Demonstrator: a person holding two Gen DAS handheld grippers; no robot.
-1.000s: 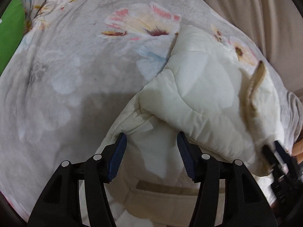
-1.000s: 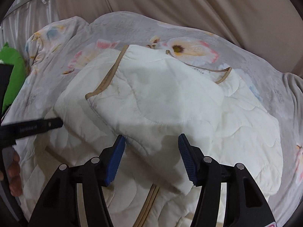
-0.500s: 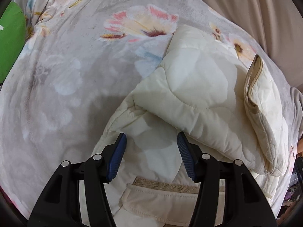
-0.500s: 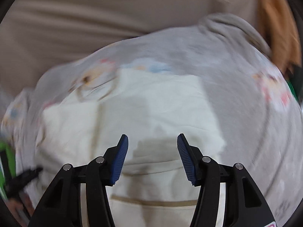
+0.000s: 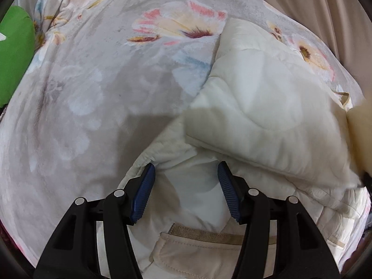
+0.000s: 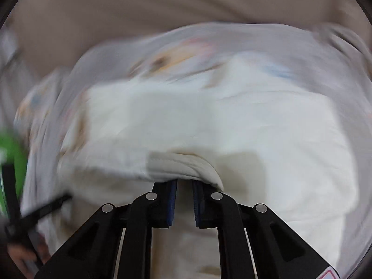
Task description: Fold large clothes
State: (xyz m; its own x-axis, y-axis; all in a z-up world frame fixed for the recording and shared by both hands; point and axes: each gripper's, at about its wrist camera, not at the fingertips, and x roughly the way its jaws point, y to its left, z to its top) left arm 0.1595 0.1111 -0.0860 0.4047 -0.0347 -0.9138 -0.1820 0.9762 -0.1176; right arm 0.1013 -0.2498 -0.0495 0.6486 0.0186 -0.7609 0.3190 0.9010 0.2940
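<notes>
Having swung across and clamped my right gripper (image 6: pixel 184 186) on the jacket (image 6: pixel 232 127) edge, left gripper (image 5: pixel 184 174) half-wide, empty, I can fold next.

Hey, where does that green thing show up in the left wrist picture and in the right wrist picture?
Left wrist: the green thing sits at the far left edge, upper half, beside the flowered bedspread.
Right wrist: the green thing is a blurred patch at the far left edge, lower down.
Shared landmark: the cream quilted jacket, right of centre in the left view, central in the right.
</notes>
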